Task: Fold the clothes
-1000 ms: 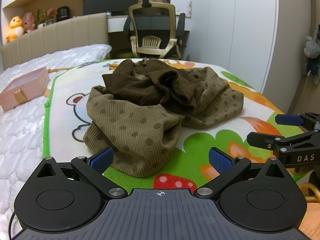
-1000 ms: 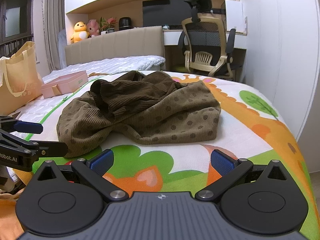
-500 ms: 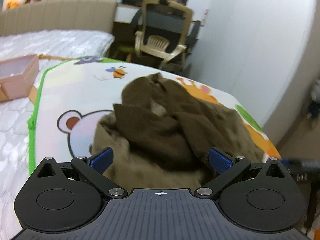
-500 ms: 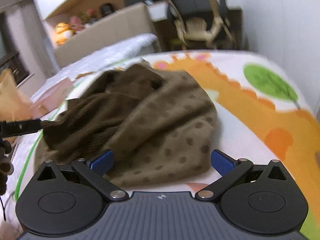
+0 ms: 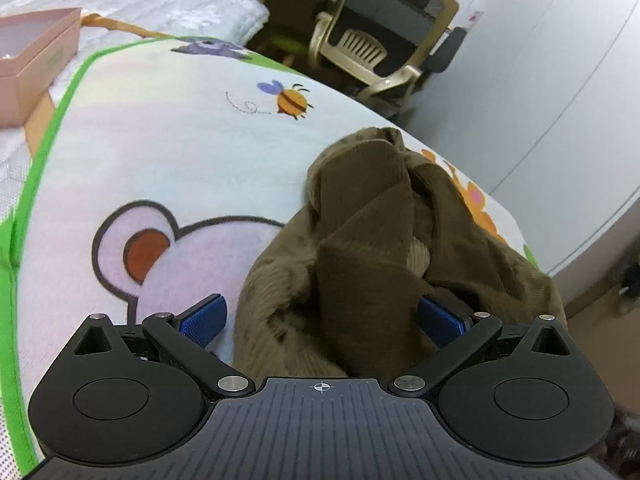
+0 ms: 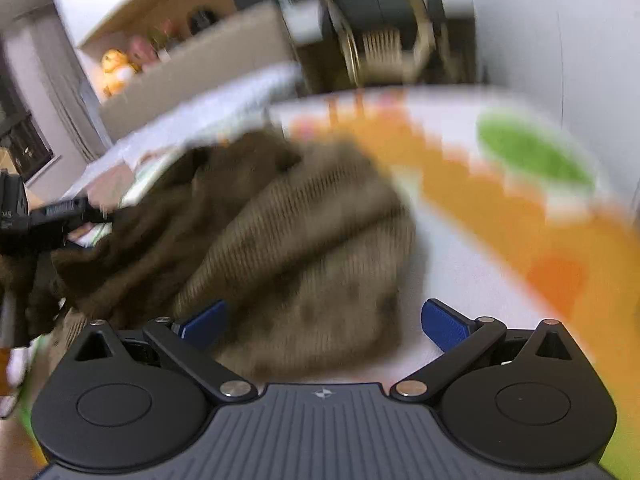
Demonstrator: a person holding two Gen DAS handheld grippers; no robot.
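A crumpled brown corduroy garment point(image 5: 360, 248) with dots lies in a heap on a cartoon-print blanket point(image 5: 168, 152) on the bed. My left gripper point(image 5: 320, 318) is open, low over the heap's left side, with cloth bunched between its blue pads point(image 5: 202, 316). My right gripper point(image 6: 324, 320) is open over the garment's point(image 6: 304, 248) right end; this view is motion-blurred. The left gripper also shows at the left edge of the right wrist view point(image 6: 52, 220).
A pink box point(image 5: 32, 68) sits on the white quilt at the far left. An office chair point(image 5: 380, 44) stands beyond the bed's far edge. A white wall point(image 5: 540, 92) runs along the right side.
Both grippers have moved forward from the bed's near edge to right over the garment. The left one now has cloth between its open fingers.
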